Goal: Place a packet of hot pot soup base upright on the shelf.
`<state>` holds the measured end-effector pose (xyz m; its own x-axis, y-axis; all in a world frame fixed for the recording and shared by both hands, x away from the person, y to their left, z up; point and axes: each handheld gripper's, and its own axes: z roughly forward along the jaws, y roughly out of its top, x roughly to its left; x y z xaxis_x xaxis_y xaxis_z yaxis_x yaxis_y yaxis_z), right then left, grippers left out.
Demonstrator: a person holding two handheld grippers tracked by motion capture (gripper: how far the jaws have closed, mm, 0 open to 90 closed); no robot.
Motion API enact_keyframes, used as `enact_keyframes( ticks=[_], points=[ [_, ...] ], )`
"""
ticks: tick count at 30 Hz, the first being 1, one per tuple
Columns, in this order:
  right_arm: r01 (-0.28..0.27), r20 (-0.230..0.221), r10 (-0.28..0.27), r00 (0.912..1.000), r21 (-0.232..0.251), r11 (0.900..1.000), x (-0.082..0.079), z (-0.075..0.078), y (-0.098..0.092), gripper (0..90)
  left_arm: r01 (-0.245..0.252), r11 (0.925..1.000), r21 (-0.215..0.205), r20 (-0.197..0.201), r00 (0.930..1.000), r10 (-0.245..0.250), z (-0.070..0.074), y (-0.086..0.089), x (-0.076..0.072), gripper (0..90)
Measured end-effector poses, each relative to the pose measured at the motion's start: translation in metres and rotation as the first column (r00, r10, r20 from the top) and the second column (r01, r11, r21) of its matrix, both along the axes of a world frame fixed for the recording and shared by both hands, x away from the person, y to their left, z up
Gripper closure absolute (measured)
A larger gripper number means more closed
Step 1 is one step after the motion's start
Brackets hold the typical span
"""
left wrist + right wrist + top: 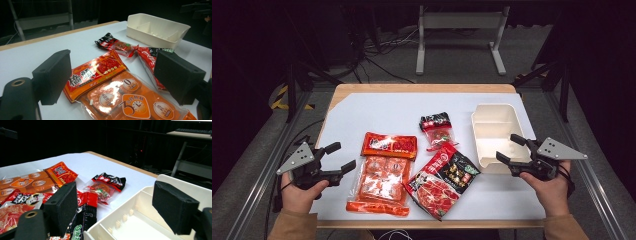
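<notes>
The left claw [334, 157] hangs over the counter's [382, 107] left edge, near the front left corner. Its jaws are spread and nothing lies between them. In the left gripper view the jaws frame the orange pack [117, 100], which lies beyond the pads and apart from them.

The right claw [511, 149] hangs near the counter's right edge, at the front end of the tray [484, 150]. Its jaws are spread with nothing gripped. In the right gripper view one pad stands over the tray's [140, 220] rim and the other over the pouches beside it.

The orange pack [382, 175] lies flat in the front left part of the counter, with its red header toward the back edge. The red pouch [443, 179] lies just right of it, tilted, near the front edge; whether the two touch cannot be told. The small packet [437, 129] lies behind the red pouch, toward the counter's middle, with its lower end meeting the pouch's top corner.

The tray is cream, divided into compartments, and stands along the right edge, just beside the red pouch.
</notes>
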<state>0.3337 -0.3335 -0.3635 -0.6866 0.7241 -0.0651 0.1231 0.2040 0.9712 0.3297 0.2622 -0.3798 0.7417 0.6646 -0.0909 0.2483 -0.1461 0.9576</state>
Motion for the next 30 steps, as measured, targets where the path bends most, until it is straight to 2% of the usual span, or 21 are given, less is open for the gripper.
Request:
enact_keyframes(
  ticks=[3,6,13,15,16,17,19,20,23,26,28,30],
  points=[
    [-0.011,0.004,0.011,0.9999,-0.012,1.0,-0.002,0.002,0.001,24.4,0.002,0.9997,0.025,0.007,1.0,-0.002,0.003,-0.007,-0.001,15.7],
    [-0.011,0.003,0.011,0.9999,-0.009,1.0,-0.003,0.003,0.002,24.5,0.015,0.9996,0.023,0.01,0.9998,-0.015,0.004,-0.011,-0.002,16.0],
    [0.006,-0.009,-0.006,0.9999,0.003,1.0,-0.003,0.002,0.0,23.8,-0.017,0.9998,0.011,0.007,0.9998,0.017,0.001,-0.008,-0.004,16.2],
    [0.008,-0.018,-0.008,0.9998,0.0,1.0,-0.003,0.002,0.001,23.7,-0.013,0.9999,0.007,0.003,0.9999,0.013,0.001,-0.009,-0.003,16.0],
    [0.018,-0.029,-0.018,0.9994,-0.004,1.0,-0.002,0.001,0.001,23.9,-0.006,1.0,0.004,0.001,1.0,0.006,0.002,-0.01,-0.002,15.5],
    [0.025,-0.037,-0.025,0.999,0.001,1.0,-0.001,0.0,0.0,24.2,0.01,0.9999,-0.001,-0.01,0.9999,-0.01,0.002,-0.013,-0.001,10.4],
    [0.025,-0.04,-0.025,0.9989,0.002,1.0,0.0,0.0,0.0,24.2,0.055,0.9982,-0.023,-0.042,0.9976,-0.055,0.003,-0.02,0.001,7.8],
    [0.027,-0.04,-0.027,0.9988,-0.001,1.0,0.0,0.001,0.0,24.5,0.064,0.9975,-0.031,-0.041,0.997,-0.065,0.005,-0.024,0.001,7.7],
    [0.03,-0.041,-0.031,0.9987,-0.006,1.0,0.0,0.002,0.0,26.7,0.08,0.9968,-0.009,-0.023,0.9965,-0.08,0.013,-0.039,0.003,8.4],
    [0.011,-0.031,-0.013,0.9994,-0.038,0.999,0.001,0.002,0.001,36.6,0.111,0.9937,0.013,-0.01,0.9938,-0.111,0.016,-0.054,0.008,8.8],
    [-0.022,-0.04,0.021,0.999,-0.03,0.999,0.002,0.002,0.003,44.1,0.13,0.9911,0.027,-0.01,0.9915,-0.13,0.017,-0.066,0.011,9.7],
    [-0.026,-0.029,0.026,0.9993,-0.033,0.999,0.003,0.001,0.003,44.8,0.143,0.9894,0.022,-0.02,0.9896,-0.143,0.018,-0.075,0.015,11.0]
  ],
)
